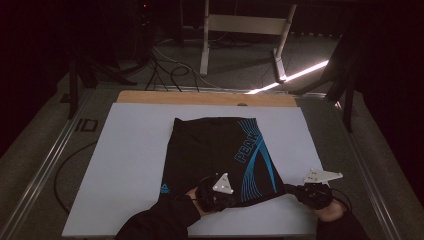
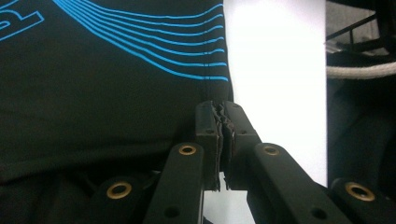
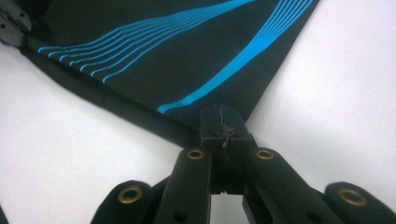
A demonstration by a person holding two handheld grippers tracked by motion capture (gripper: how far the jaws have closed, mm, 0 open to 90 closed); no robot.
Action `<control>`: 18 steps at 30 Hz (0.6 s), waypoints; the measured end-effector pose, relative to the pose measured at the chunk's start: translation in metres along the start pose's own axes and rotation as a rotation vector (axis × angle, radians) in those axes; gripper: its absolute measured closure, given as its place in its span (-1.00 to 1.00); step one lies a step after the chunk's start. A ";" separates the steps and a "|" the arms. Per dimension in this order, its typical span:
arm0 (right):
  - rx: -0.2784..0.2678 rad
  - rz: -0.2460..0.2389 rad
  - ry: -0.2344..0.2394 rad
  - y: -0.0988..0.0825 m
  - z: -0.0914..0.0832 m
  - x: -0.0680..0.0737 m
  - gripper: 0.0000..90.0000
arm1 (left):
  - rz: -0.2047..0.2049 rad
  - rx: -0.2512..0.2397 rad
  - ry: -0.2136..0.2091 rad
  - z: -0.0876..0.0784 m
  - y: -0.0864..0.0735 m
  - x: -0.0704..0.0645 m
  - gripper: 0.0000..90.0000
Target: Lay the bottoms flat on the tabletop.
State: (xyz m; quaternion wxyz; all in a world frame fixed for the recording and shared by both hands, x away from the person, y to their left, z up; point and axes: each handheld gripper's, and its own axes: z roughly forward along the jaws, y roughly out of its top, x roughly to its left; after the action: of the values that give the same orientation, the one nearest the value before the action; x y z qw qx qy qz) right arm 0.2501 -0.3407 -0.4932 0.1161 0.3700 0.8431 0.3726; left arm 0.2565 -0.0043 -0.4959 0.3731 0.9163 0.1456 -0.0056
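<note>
Black shorts point(image 1: 215, 150) with blue curved lines and blue "PEAK" lettering lie flat on a pale board point(image 1: 130, 160). My left gripper point(image 1: 236, 200) sits at the shorts' near hem, and its jaws are shut on the fabric edge point(image 2: 223, 116). My right gripper point(image 1: 290, 190) is at the near right corner of the shorts point(image 3: 187, 56), shut on that corner point(image 3: 223, 122). In the right gripper view the hem runs from my jaws up to the left gripper point(image 3: 10, 24) at the top left. A grey plate point(image 1: 222, 183) tops the left gripper, and another plate point(image 1: 320, 176) tops the right one.
The board rests on a wooden table whose far edge point(image 1: 200, 98) shows behind it. Metal rails point(image 1: 45, 165) run along both sides. Beyond the table are floor cables point(image 1: 165, 67), a white table frame point(image 1: 245, 25) and a bright light strip point(image 1: 295, 75).
</note>
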 end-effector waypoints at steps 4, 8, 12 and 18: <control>0.029 0.001 0.015 -0.004 0.002 -0.001 1.00 | 0.015 0.021 -0.022 0.007 -0.003 -0.001 0.90; 0.081 -0.008 0.006 -0.006 0.009 -0.002 1.00 | 0.016 0.033 -0.031 0.013 -0.006 0.000 0.85; 0.113 -0.016 0.004 -0.007 0.012 -0.002 1.00 | 0.018 0.028 -0.041 0.015 -0.008 0.000 0.78; 0.080 0.009 0.023 -0.005 0.008 -0.001 0.96 | 0.037 0.022 -0.068 0.014 -0.008 -0.001 0.55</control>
State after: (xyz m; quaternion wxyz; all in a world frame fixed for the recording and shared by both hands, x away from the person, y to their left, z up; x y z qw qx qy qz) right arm 0.2522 -0.3397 -0.5020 0.0898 0.3738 0.8569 0.3433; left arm 0.2549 -0.0086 -0.5112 0.3677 0.9222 0.1156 -0.0313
